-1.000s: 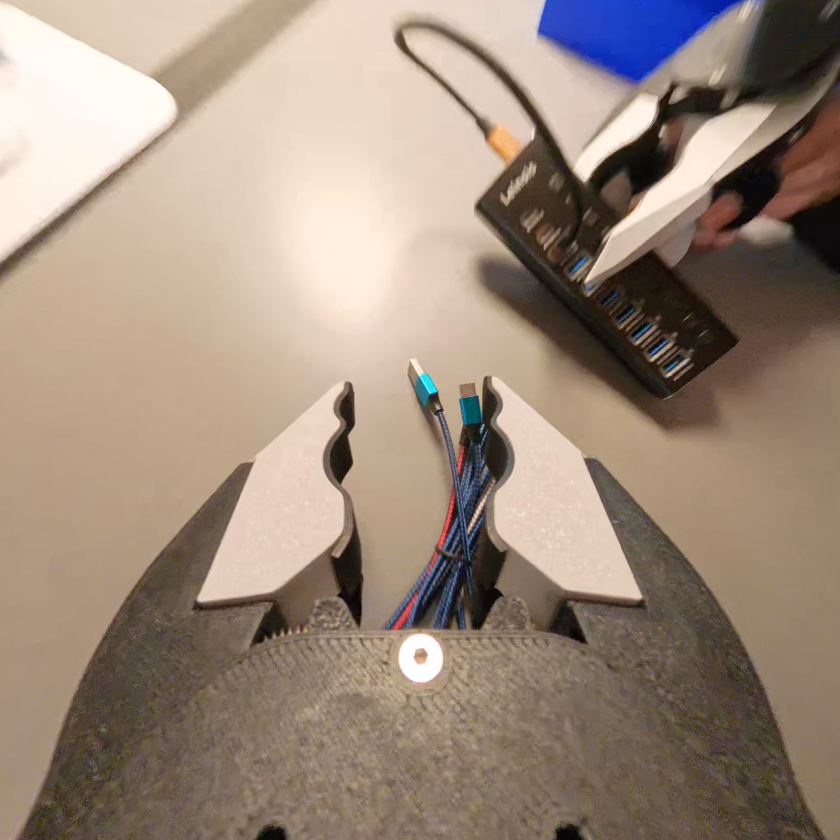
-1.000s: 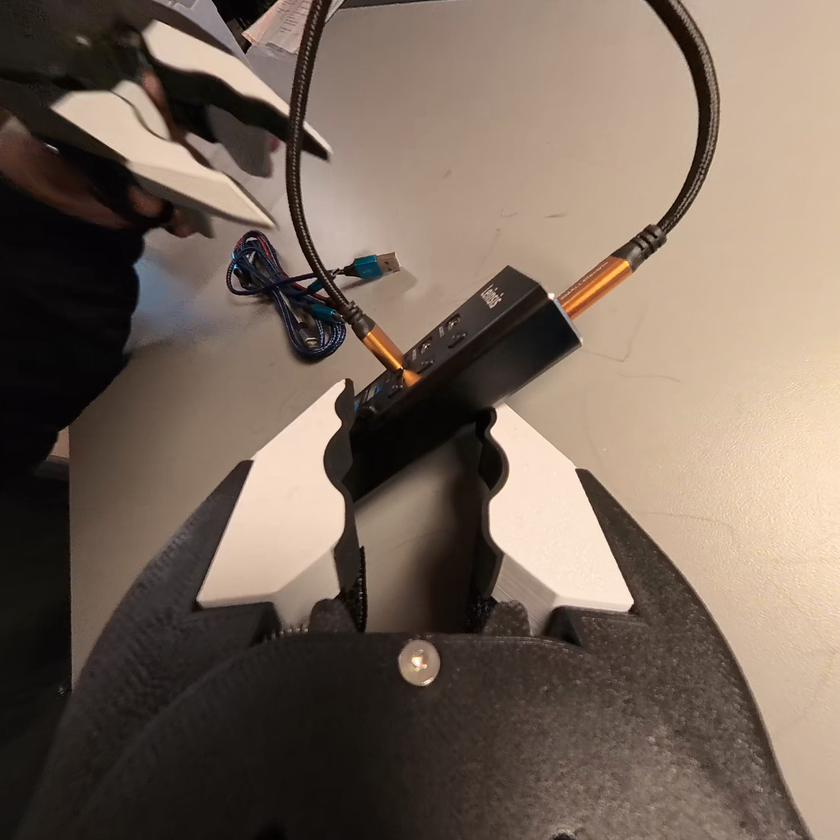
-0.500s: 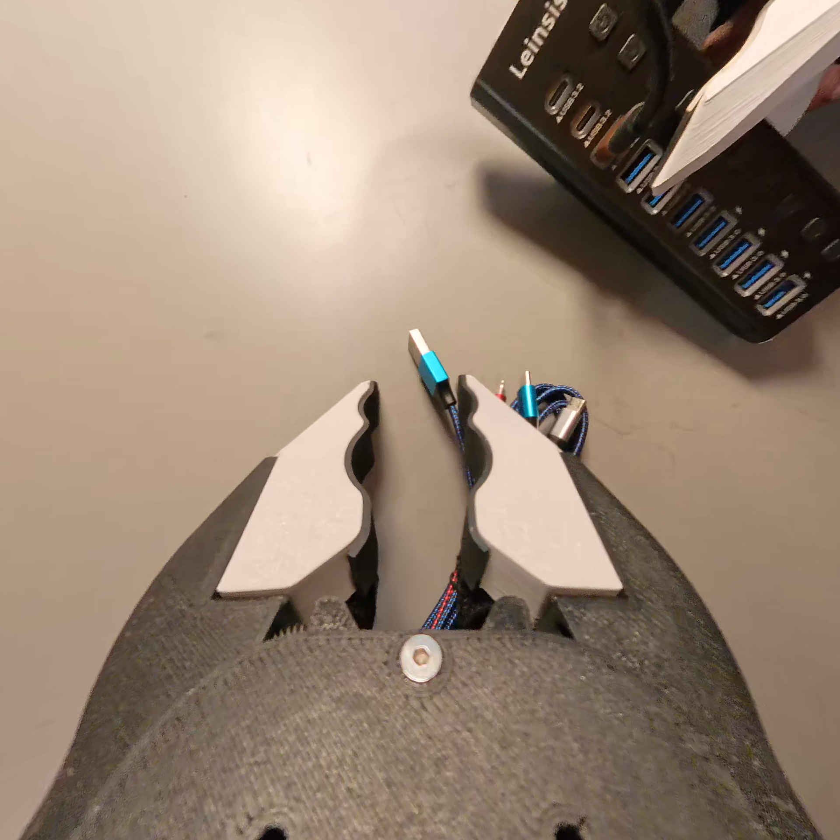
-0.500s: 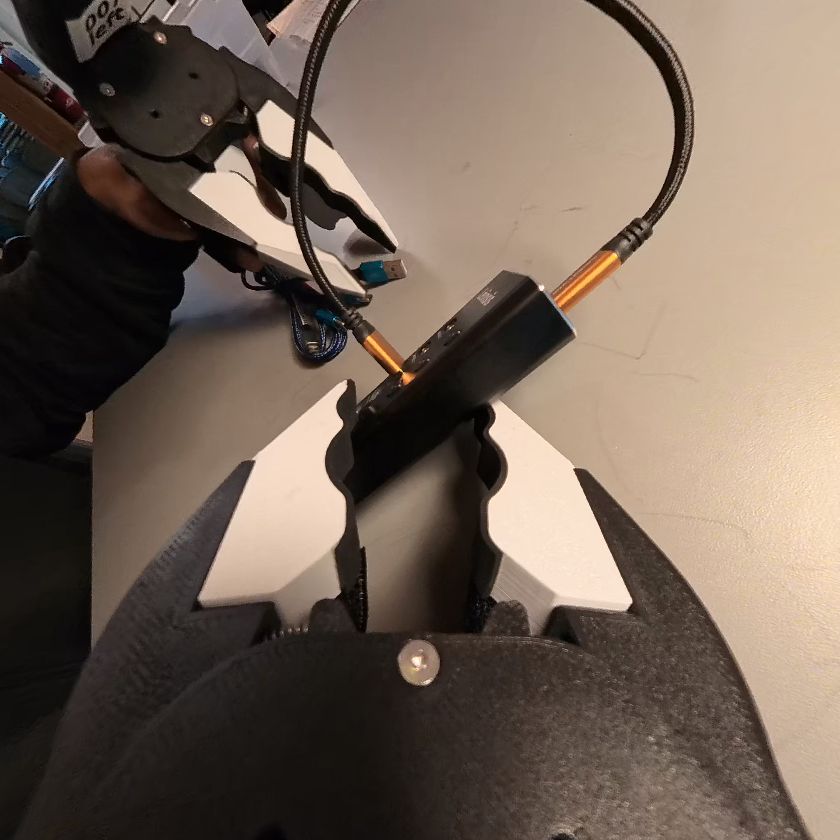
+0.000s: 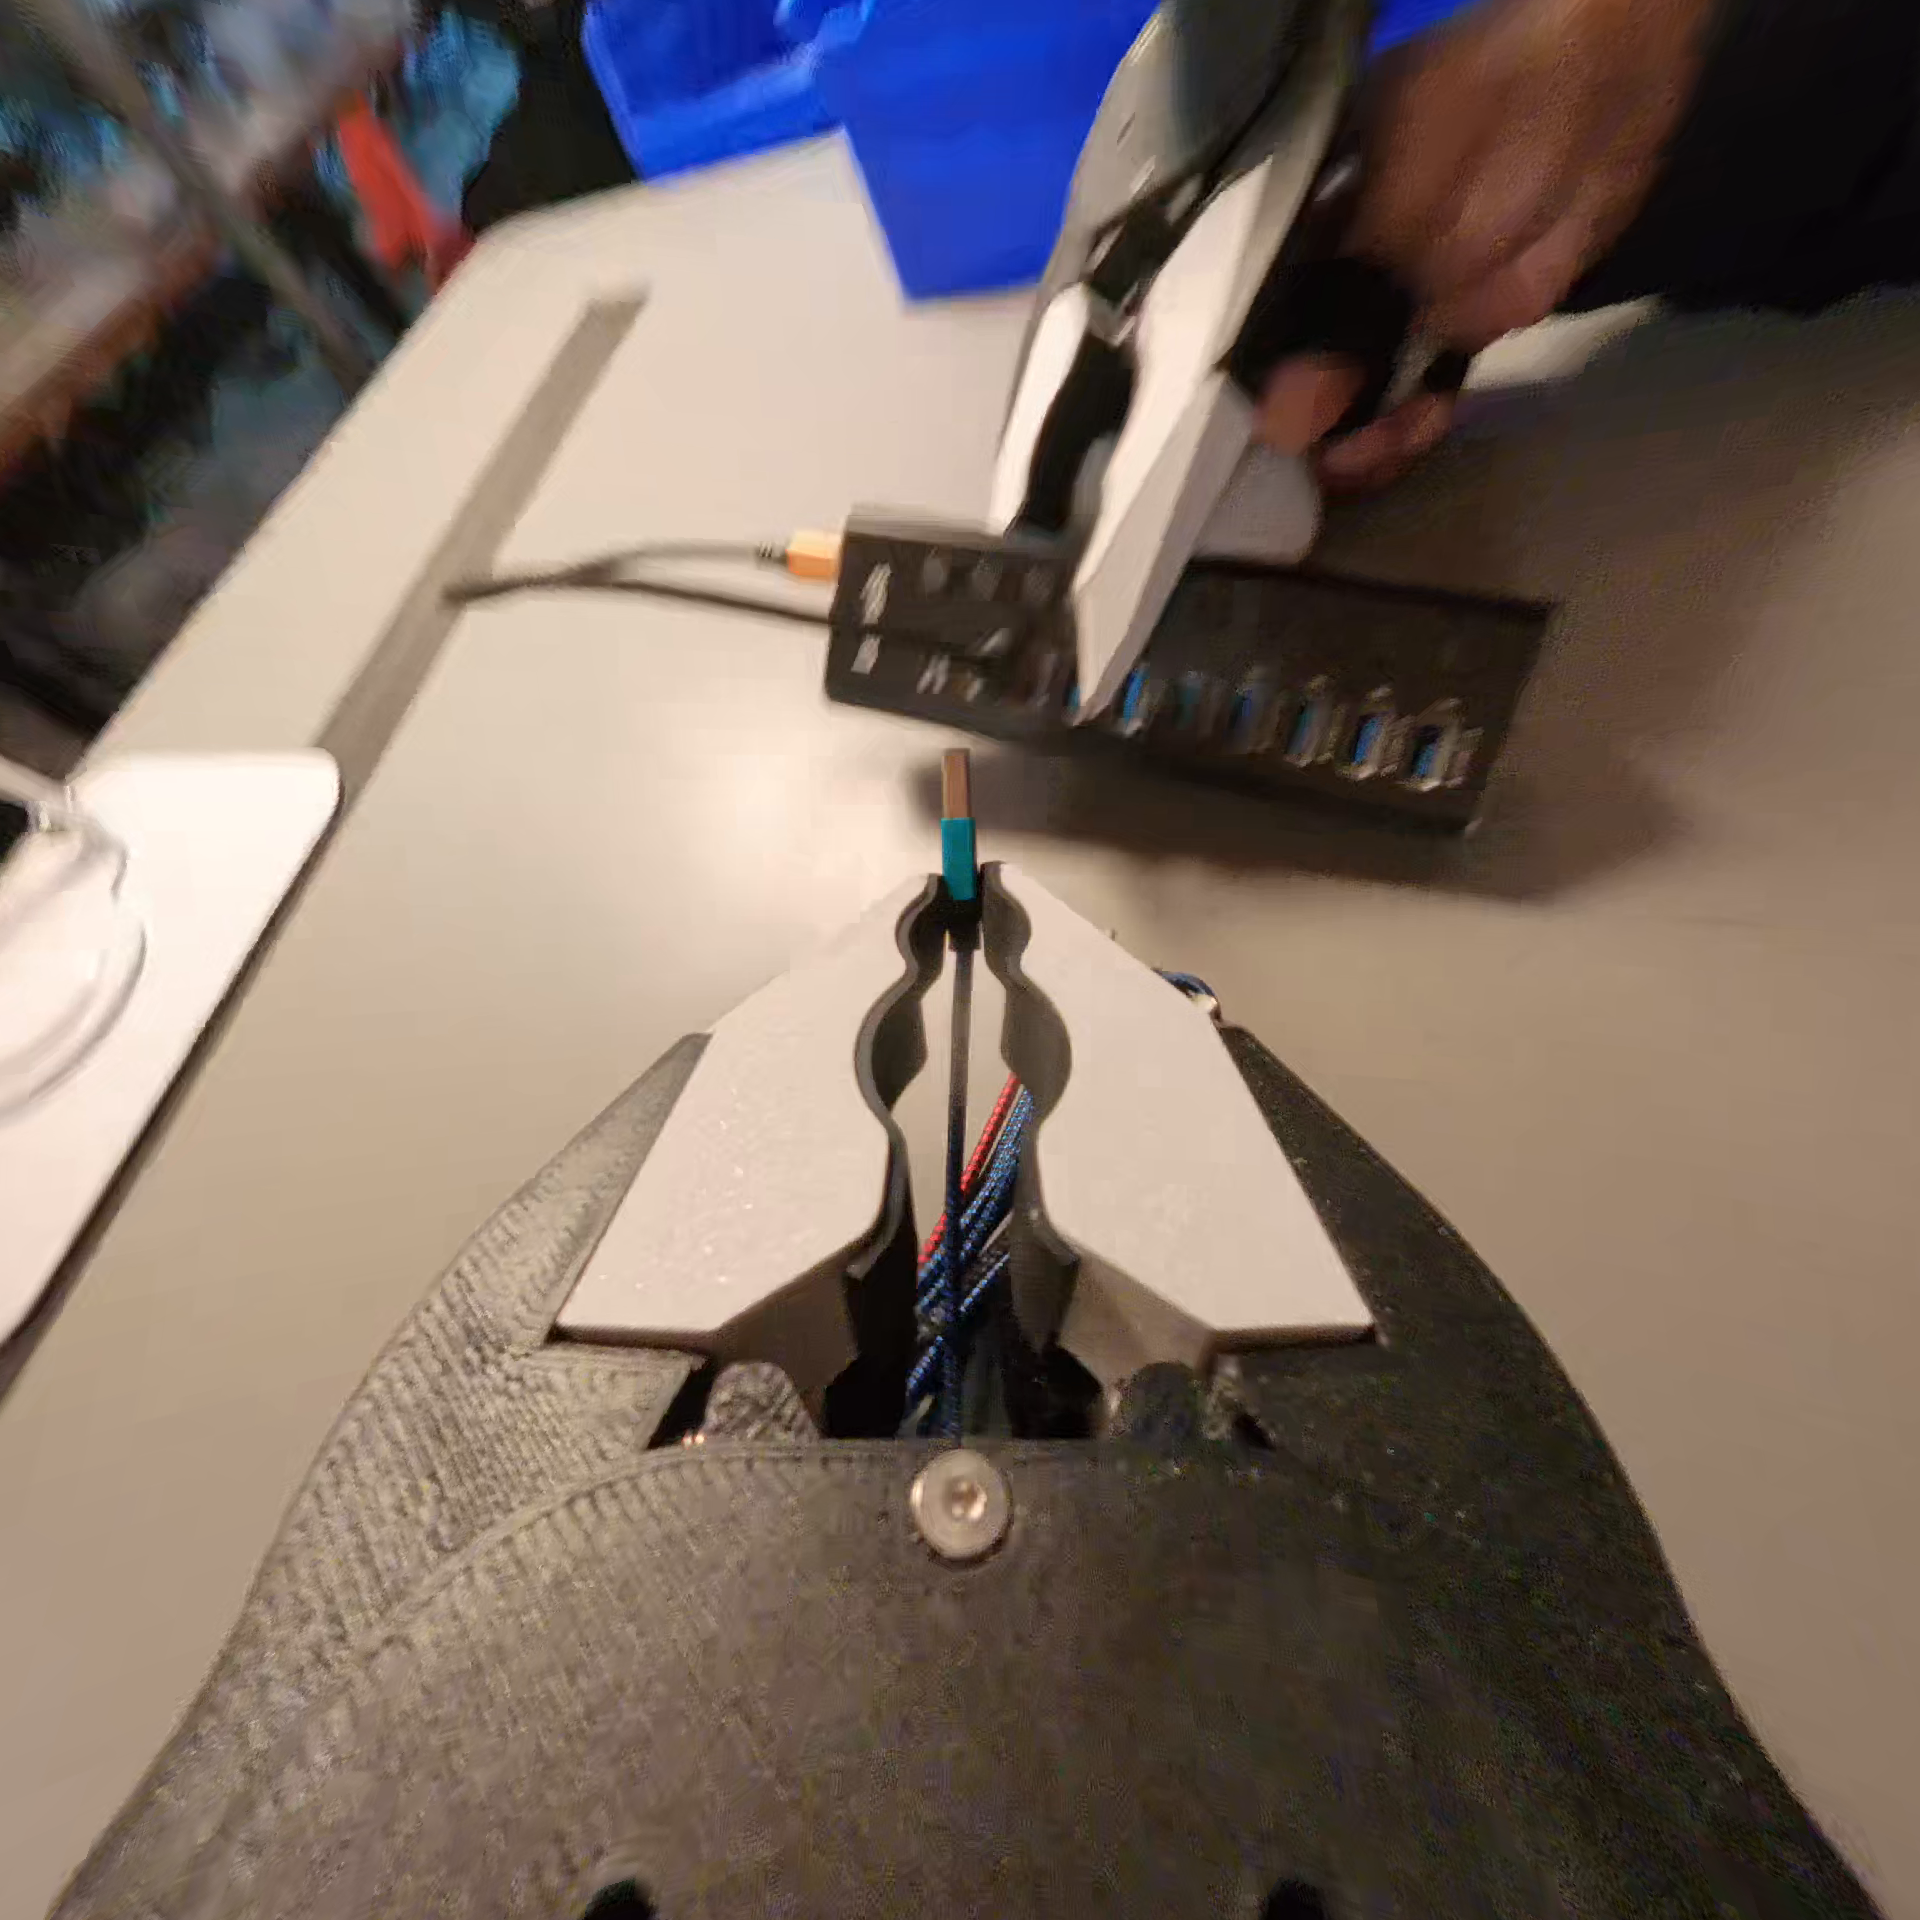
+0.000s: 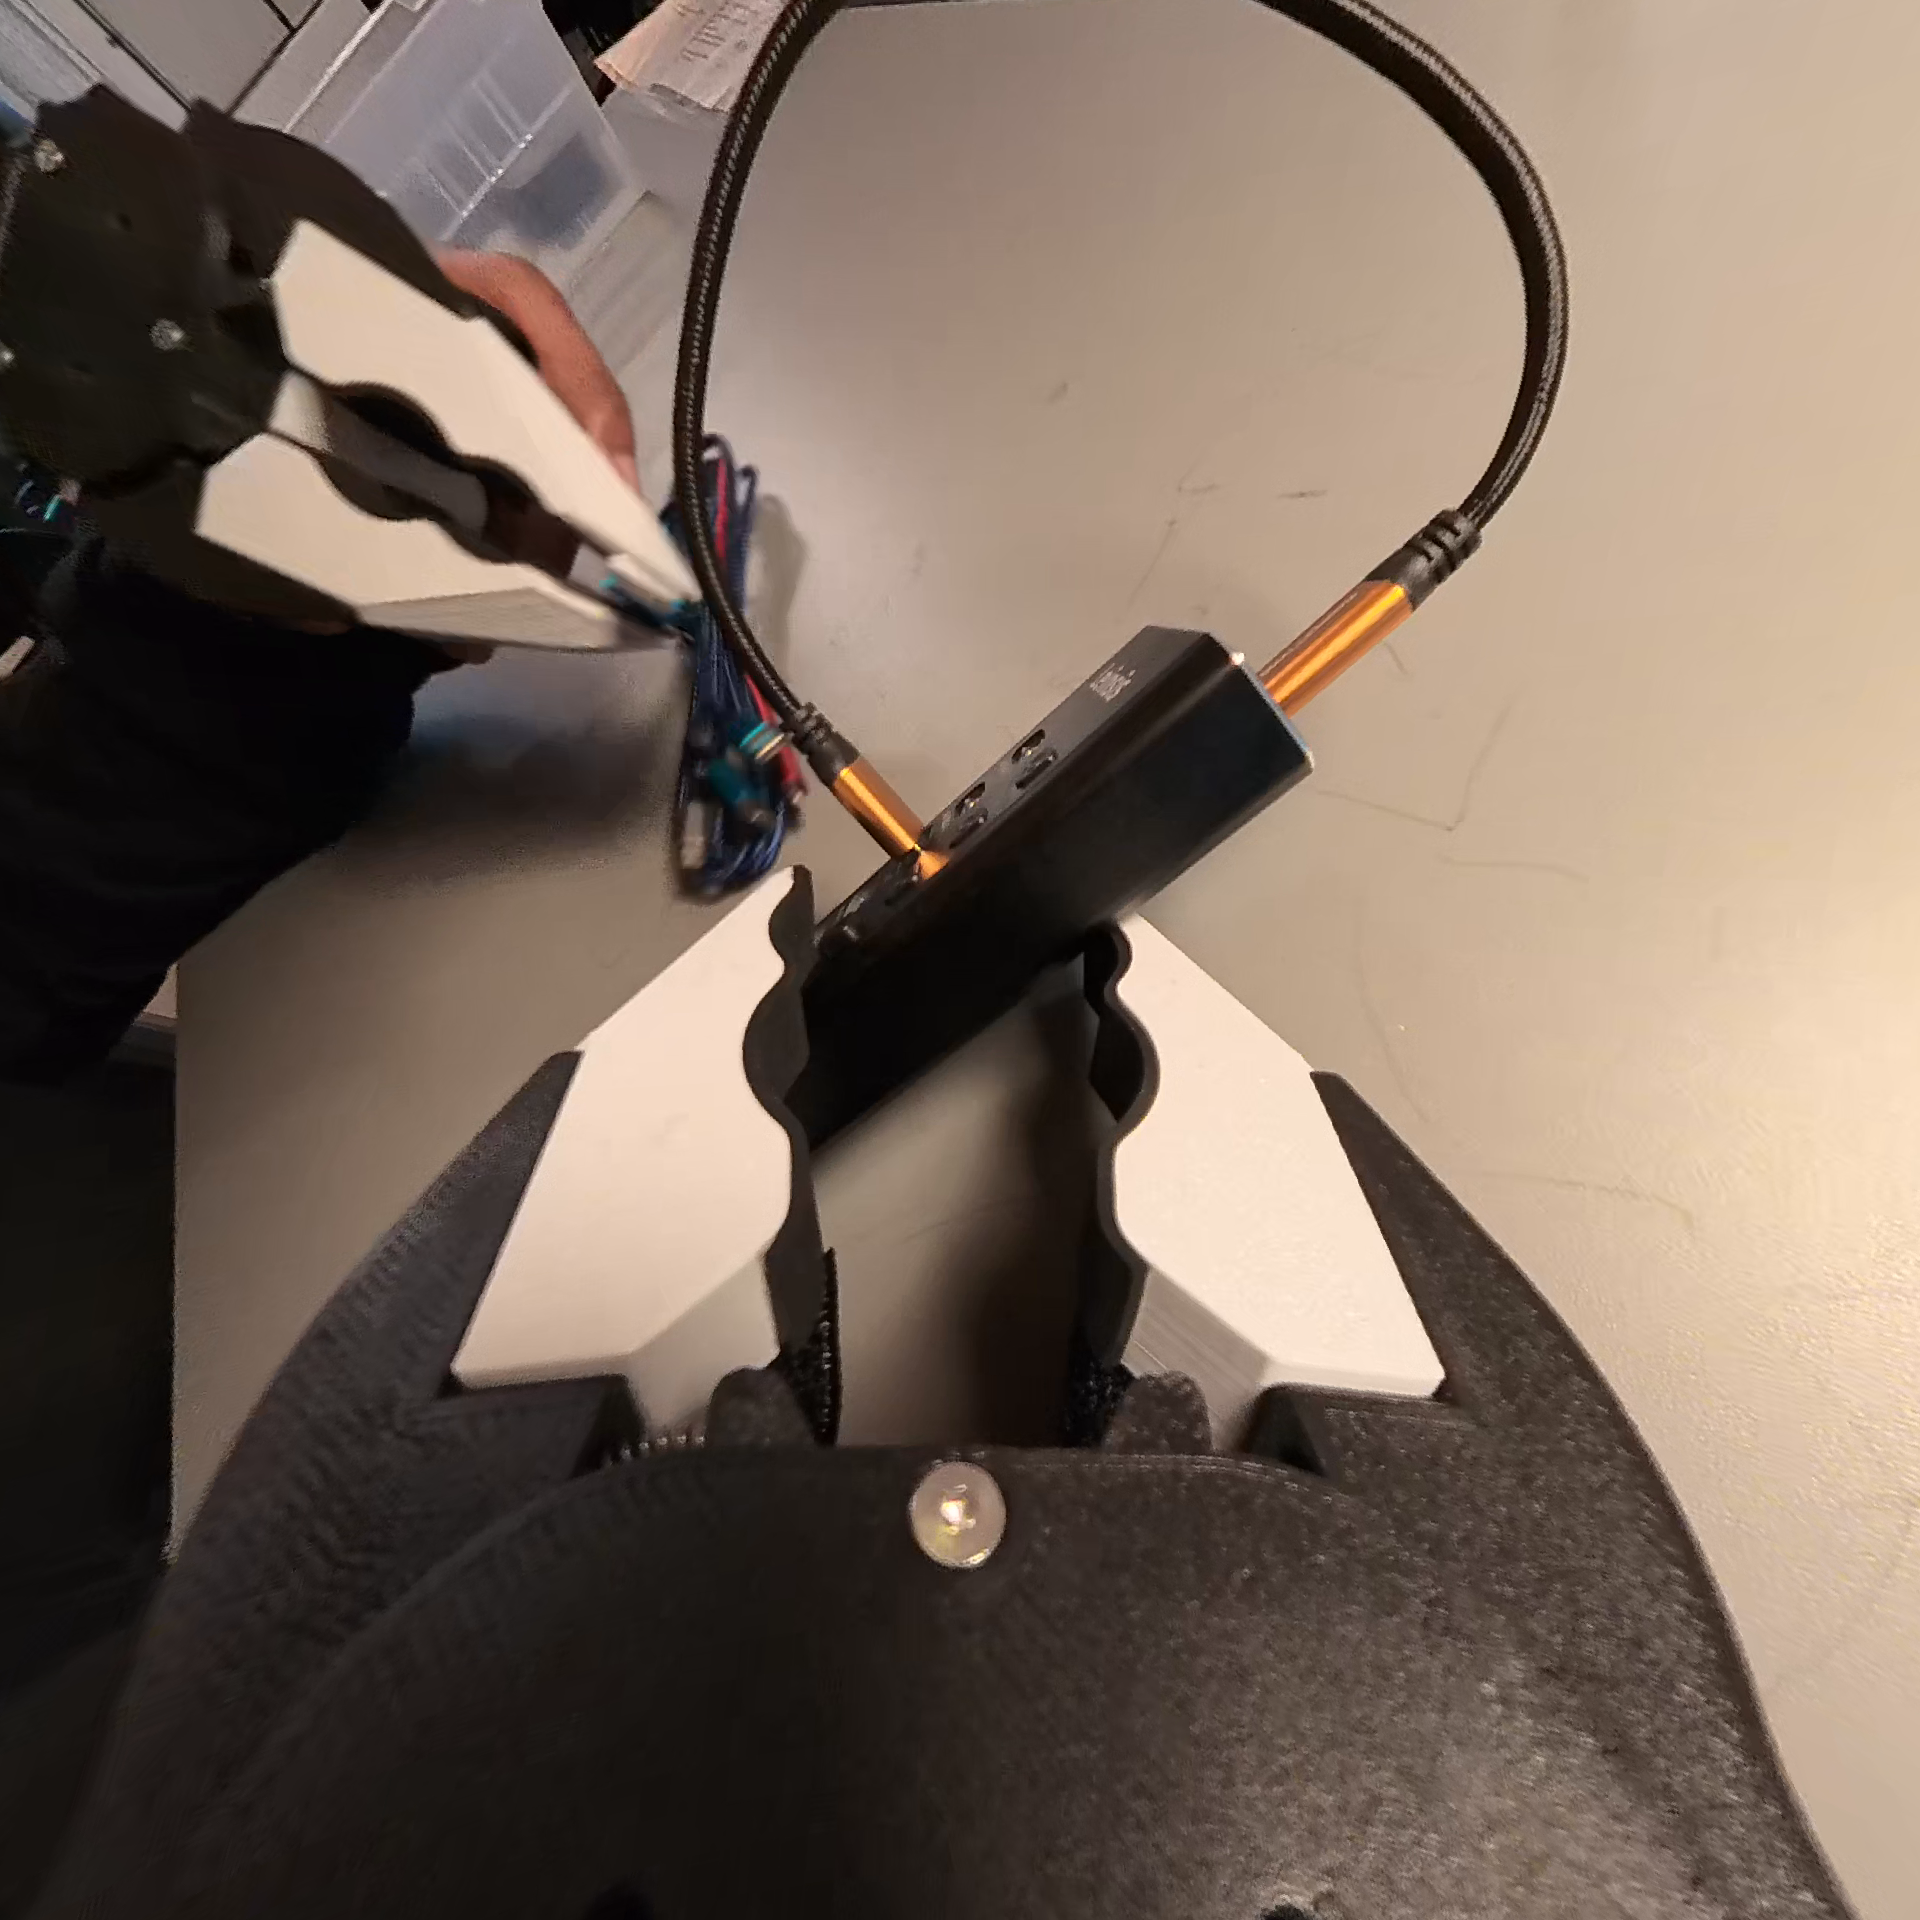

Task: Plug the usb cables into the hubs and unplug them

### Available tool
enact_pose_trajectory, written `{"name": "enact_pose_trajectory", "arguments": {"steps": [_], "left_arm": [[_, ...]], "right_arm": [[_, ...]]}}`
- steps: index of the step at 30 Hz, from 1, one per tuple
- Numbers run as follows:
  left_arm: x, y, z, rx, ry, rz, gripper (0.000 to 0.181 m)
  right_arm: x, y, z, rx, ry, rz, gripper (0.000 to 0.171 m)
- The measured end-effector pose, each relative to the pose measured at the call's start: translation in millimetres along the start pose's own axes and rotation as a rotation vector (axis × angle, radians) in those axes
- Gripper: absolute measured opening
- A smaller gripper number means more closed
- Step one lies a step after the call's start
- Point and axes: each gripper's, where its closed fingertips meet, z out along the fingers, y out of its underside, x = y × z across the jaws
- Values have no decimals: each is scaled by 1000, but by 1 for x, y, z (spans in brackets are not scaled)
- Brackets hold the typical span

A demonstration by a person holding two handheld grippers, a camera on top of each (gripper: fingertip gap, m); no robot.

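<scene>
Left wrist view: left gripper (image 5: 957, 896) fingers pinch teal plug (image 5: 958, 854) — right gripper (image 6: 951, 920) fingers clamp hub (image 6: 1049, 821).

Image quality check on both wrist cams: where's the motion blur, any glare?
Left wrist view: heavy motion blur on the black hub, the right gripper and the background; the left gripper and teal USB plug stay sharp, with soft glare on the table. Right wrist view: mostly sharp; only the blue cable bundle and the far gripper smear; the screw glints.
</scene>
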Motion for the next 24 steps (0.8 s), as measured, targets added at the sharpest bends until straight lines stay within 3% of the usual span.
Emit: {"name": "enact_pose_trajectory", "arguments": {"steps": [3,5,18,24], "left_arm": [[18,-23,-7,169,57,77,9],[22,-27,-7,192,79,58,9],[67,0,26,-71,192,13,9],[73,-3,30,-98,183,-12,9]], "right_arm": [[0,-1,0,4,6,-7,51],[0,-1,0,5,10,-8,51],[0,-2,-1,10,19,-31,51],[-1,-3,0,16,22,-38,51]]}}
